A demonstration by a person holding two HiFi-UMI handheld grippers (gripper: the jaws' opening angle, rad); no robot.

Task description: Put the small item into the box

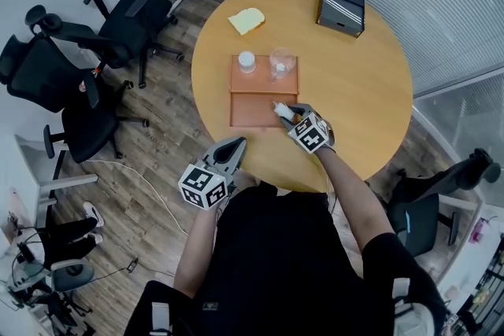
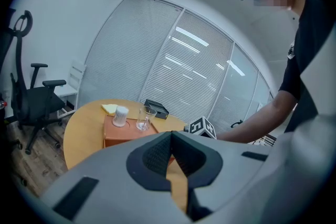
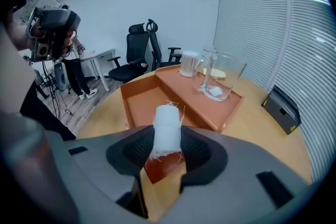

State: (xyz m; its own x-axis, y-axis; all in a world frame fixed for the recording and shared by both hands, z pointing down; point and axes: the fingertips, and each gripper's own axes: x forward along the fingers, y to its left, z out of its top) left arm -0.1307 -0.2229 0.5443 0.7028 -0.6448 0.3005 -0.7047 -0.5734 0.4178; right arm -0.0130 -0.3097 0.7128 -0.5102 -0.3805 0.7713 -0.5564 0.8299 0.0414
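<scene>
A small white roll (image 3: 167,128) with frayed threads is pinched between the pads of my right gripper (image 3: 167,140). The roll (image 1: 280,109) hangs over the near right corner of the orange box (image 1: 253,108), just above its open lower compartment (image 3: 143,102). My right gripper (image 1: 288,113) is shut on the roll. My left gripper (image 1: 234,147) sits off the table's near edge, close to the person's body. Its jaws meet at the tips with nothing between them (image 2: 170,136). The box (image 2: 122,132) lies ahead of it across the table.
On the box's raised far shelf stand a white ribbed bottle (image 1: 246,60) and a clear glass (image 1: 281,64). A yellow pad (image 1: 246,20) and a black case (image 1: 341,5) lie at the round table's far side. Black office chairs (image 1: 118,27) stand to the left.
</scene>
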